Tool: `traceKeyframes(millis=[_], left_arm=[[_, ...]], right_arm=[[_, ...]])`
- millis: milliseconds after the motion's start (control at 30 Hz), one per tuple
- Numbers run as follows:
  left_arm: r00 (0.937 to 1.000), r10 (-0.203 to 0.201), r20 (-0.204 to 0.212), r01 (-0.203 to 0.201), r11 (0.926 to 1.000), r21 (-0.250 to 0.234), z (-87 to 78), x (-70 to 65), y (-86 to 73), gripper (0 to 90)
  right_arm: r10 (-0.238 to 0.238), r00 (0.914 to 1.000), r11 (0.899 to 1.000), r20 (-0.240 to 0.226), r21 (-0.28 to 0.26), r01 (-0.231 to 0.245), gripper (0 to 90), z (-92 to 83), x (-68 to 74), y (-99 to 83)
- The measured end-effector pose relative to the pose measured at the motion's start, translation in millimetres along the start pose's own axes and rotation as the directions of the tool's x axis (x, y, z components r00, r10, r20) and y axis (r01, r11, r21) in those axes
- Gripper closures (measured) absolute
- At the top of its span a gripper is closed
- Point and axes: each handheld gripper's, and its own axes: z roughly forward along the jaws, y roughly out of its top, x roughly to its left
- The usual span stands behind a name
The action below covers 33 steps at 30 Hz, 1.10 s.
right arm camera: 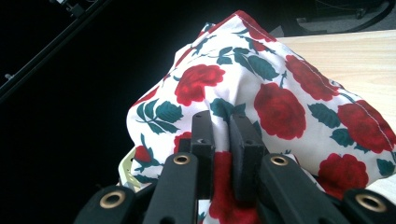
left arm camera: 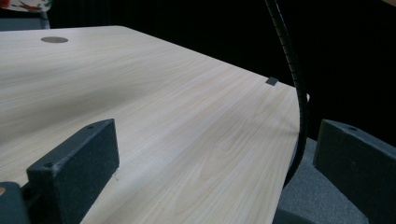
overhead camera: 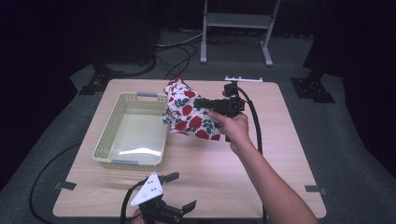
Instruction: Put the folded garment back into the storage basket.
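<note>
A white cloth with red roses and green leaves (overhead camera: 189, 113) hangs above the table beside the basket's right rim. My right gripper (overhead camera: 200, 103) is shut on it, held sideways and pointing left by a hand. In the right gripper view the two black jaws pinch a fold of the rose cloth (right arm camera: 280, 98), and the right gripper (right arm camera: 221, 122) has the fabric bunched between its pads. My left gripper (overhead camera: 181, 190) rests at the table's front edge with its jaws wide apart and nothing between them. The left gripper (left arm camera: 215, 154) looks across bare wood.
A pale yellow plastic basket (overhead camera: 106, 135) stands on the left half of the wooden table (overhead camera: 280, 154). The right gripper's black cable (overhead camera: 256, 126) arcs down over the table. Grey tape marks (overhead camera: 314, 189) sit near the front corners. A white frame (overhead camera: 243, 79) lies at the far edge.
</note>
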Motion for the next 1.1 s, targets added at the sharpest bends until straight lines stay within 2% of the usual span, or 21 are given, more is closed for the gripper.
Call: traceKeyframes(millis=[1100], left_arm=[[1.0, 0.0, 0.004, 0.0, 1.0, -0.003, -0.1, -0.8, 0.2, 0.0]], right_arm=[[-0.046, 0.9981, 0.998, -0.042, 0.028, 0.047, 81.3, 33.6, 22.4, 11.8]])
